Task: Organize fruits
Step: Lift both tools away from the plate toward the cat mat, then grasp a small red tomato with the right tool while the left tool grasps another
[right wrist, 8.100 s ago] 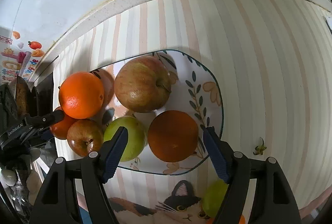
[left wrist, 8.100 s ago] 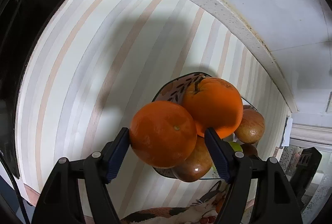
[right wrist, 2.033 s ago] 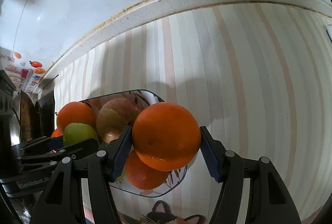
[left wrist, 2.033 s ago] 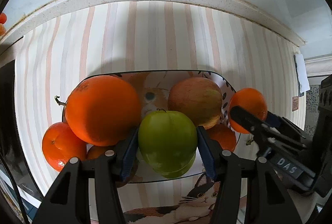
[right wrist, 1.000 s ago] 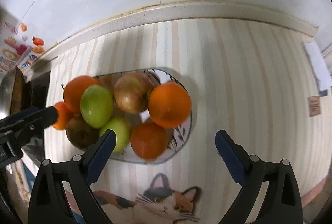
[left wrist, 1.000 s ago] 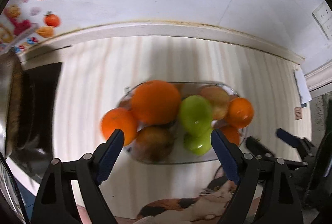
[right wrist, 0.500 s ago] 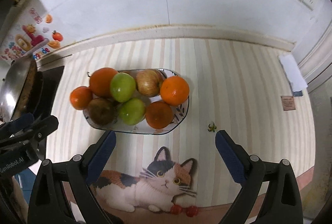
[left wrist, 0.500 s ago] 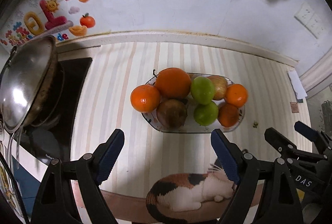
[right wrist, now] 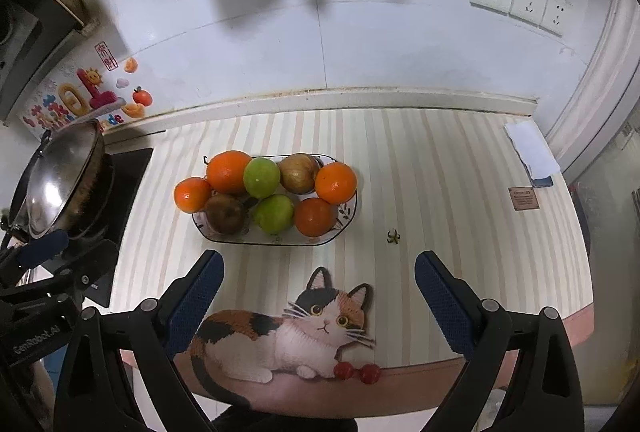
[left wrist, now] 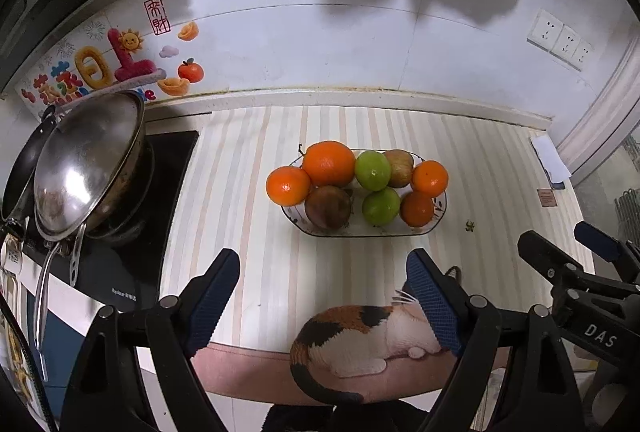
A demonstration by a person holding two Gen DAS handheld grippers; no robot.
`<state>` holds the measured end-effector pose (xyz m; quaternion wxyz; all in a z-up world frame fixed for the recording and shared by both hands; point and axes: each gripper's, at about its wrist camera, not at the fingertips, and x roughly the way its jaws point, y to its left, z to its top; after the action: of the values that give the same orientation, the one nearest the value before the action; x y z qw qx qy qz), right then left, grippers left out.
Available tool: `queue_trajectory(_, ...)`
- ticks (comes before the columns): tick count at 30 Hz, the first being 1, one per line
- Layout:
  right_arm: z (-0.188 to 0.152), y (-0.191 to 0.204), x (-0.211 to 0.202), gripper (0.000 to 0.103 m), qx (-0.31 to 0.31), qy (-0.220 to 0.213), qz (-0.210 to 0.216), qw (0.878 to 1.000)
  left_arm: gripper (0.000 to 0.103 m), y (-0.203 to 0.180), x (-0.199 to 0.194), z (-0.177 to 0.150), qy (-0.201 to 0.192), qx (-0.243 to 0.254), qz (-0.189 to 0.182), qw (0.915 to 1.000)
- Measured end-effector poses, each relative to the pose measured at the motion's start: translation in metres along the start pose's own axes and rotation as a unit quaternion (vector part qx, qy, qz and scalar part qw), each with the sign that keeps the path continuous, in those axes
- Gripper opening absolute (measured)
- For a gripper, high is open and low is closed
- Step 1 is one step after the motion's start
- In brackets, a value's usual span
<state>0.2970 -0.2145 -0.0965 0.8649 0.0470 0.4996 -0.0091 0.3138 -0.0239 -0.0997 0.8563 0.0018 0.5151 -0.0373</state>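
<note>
Eight fruits sat piled on the plate (right wrist: 347,222) in the middle of the striped bench (right wrist: 460,192). There were four oranges: a big orange (right wrist: 228,171) at the back left, a small orange (right wrist: 192,194) hanging over the left rim, and two more oranges (right wrist: 335,182) at the right end. Two green apples (right wrist: 261,177) sat in the middle, one behind the other. A brown apple (right wrist: 225,214) lay at the front left, and a pale apple (right wrist: 298,173) was at the back.

Both grippers hung above the near side of the bench, well apart from the plate. The left gripper (left wrist: 322,290) had its fingers wide apart and held nothing. The right gripper (right wrist: 318,286) was the same, with nothing between its fingers.

A cat picture (right wrist: 292,328) lay on the near edge of the bench. A tiny green stem (right wrist: 393,236) lay just to the right of the plate. On the left, a shiny wok (left wrist: 88,164) sat on a black stove (left wrist: 132,264).
</note>
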Motion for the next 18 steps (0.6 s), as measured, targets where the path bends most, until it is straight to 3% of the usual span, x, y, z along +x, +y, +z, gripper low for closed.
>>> queue_trajectory(9,-0.014,-0.017,-0.003,0.098,0.028,0.009,0.026,0.999,0.085,-0.011,0.010,-0.008,0.020,-0.003,-0.013,0.9997)
queue_trajectory(13,-0.032,-0.047,0.032,0.098,0.060,0.062,0.034,0.996,0.085,-0.027,0.037,-0.017,0.055,0.012,-0.014,0.9983)
queue_trajectory(18,-0.080,-0.085,0.094,0.097,0.097,0.149,0.035,0.983,0.085,-0.058,0.087,-0.038,0.121,0.055,-0.022,0.9909)
